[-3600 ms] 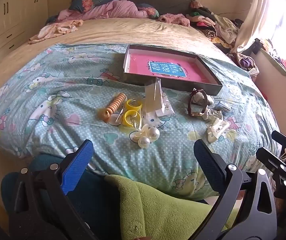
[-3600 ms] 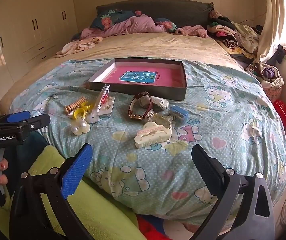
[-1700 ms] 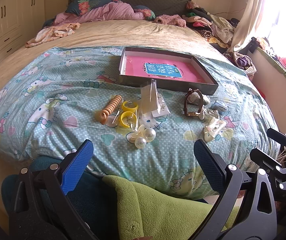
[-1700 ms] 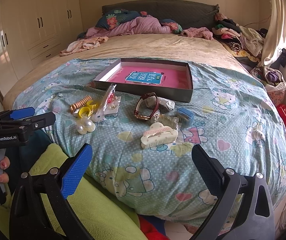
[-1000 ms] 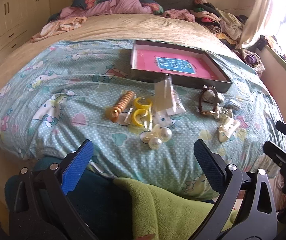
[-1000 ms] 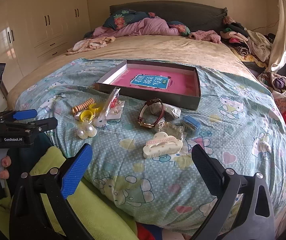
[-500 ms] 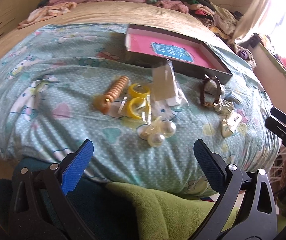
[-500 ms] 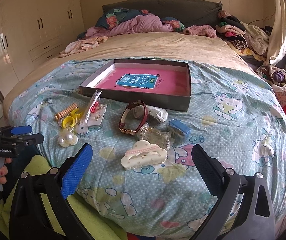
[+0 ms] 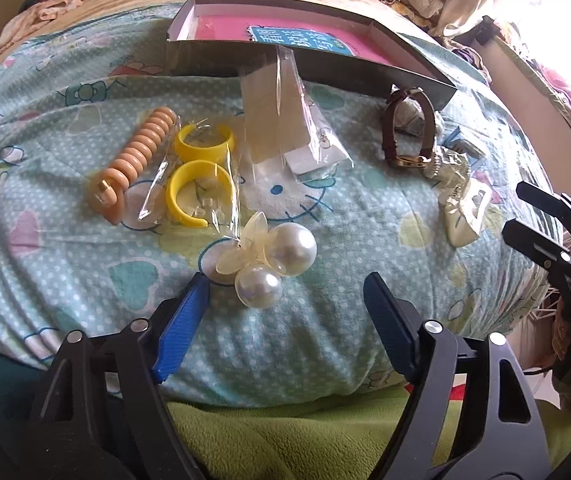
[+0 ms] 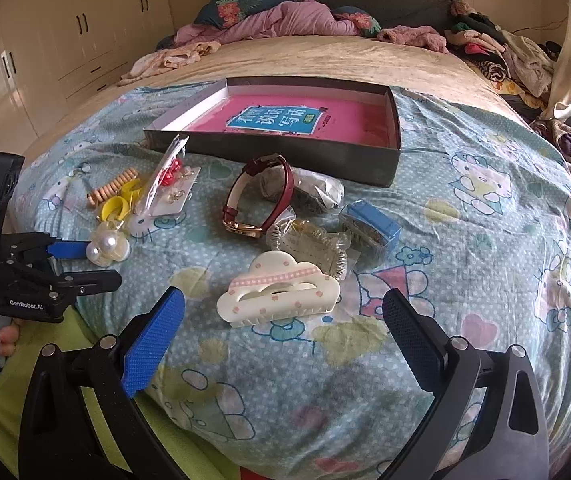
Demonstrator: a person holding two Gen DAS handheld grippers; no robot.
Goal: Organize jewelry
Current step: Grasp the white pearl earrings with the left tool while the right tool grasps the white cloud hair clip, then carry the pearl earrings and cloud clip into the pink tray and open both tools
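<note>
Task looks barely begun. The bed (image 10: 485, 168) with its cartoon-cat blanket (image 10: 465, 240) carries everything. The shallow box (image 10: 269, 148), pink-lined with a blue label, sits mid-bed and appears to hold no jewelry; every piece lies loose on the blanket in front of it. Judgement: all sorting is left.

Pieces, big to small: cloud-shaped hair claw (image 10: 281, 294) nearest the right gripper (image 10: 281, 344); red-strap watch (image 10: 261, 200) standing on edge just in front of the box wall; clear earring packets (image 9: 285, 120) leaning against the box; orange spiral hair tie (image 9: 133, 160); yellow cuff pieces (image 9: 201, 168) partly in plastic; pearl ornament (image 9: 273, 256); small blue box (image 10: 369, 224); crinkled clear bag (image 10: 313, 246).

Left gripper (image 9: 285, 320): fingers spread, nothing between them, tips just short of the pearl ornament, the blue pad (image 9: 183, 332) beside it. Probably first pick. Right gripper: fingers spread wide, empty, hovering near the hair claw, not touching.

Hard to tell:
- contents of the crinkled bag, plus the grey wrapped bundle behind the watch
- earrings in the packets too small to count
- whether the pearl ornament is one piece or a pair
- the box's near inner wall is hidden in the left view
- box label text not legible enough for me
- fisheye bends the bed edges
- green fabric (image 9: 285, 432) hides the foreground
</note>
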